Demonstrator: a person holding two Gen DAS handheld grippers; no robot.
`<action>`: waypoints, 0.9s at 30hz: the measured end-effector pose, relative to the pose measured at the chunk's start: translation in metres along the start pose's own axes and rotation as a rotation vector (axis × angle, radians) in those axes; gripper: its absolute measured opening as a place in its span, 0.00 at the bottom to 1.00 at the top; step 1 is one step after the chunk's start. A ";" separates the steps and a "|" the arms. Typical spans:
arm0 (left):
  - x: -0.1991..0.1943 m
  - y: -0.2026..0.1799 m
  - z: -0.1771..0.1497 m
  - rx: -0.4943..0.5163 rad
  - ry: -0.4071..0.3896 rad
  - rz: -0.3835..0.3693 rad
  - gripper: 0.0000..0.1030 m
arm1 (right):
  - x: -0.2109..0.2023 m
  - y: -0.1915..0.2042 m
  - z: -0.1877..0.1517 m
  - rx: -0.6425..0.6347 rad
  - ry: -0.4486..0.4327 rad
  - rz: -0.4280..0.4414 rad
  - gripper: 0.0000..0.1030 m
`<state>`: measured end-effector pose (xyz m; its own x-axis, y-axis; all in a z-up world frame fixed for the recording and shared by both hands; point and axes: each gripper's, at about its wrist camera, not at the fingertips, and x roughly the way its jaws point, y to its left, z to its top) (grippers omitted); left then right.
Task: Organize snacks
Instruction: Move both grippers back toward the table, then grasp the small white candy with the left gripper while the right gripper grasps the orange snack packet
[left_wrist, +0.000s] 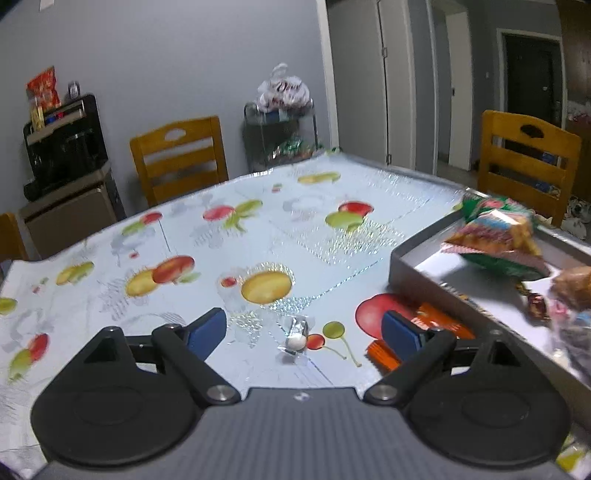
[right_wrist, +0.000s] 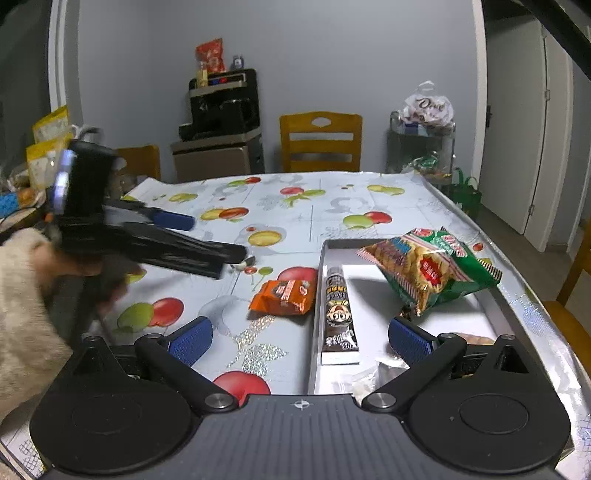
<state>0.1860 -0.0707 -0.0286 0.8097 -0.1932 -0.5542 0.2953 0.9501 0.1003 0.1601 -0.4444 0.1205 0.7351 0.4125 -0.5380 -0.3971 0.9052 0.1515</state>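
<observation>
Both tongs are seen spread wide and empty; left tongs (left_wrist: 304, 330) are held over a small clear-wrapped white candy (left_wrist: 296, 341) on the fruit-patterned tabletop (left_wrist: 229, 236); right tongs (right_wrist: 301, 338) are poised over the grey tray's (right_wrist: 320, 266) near wall; an orange snack packet (right_wrist: 283, 291) lies just beside the tray; a green-and-red crisp bag (right_wrist: 430, 271) rests inside.

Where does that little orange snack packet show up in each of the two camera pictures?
Left wrist view: the orange packet lies low and right of centre, partly hidden behind the left tool's right finger, beside the grey tray.
Right wrist view: it lies near the centre, on the tablecloth just left of the tray.
Shared landmark: the red fruit print beside the packet.
</observation>
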 end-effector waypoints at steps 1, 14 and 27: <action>0.008 0.000 -0.001 -0.006 -0.003 0.001 0.90 | 0.001 -0.001 -0.001 0.000 0.006 0.000 1.00; 0.065 0.002 -0.011 -0.036 0.071 -0.002 0.12 | 0.010 -0.011 -0.007 0.031 0.030 0.004 1.00; 0.012 0.029 -0.046 -0.081 0.107 0.037 0.11 | 0.027 0.011 0.002 0.056 0.053 0.061 1.00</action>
<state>0.1810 -0.0347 -0.0701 0.7593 -0.1348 -0.6366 0.2208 0.9736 0.0571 0.1767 -0.4233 0.1097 0.6801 0.4621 -0.5692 -0.4075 0.8836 0.2304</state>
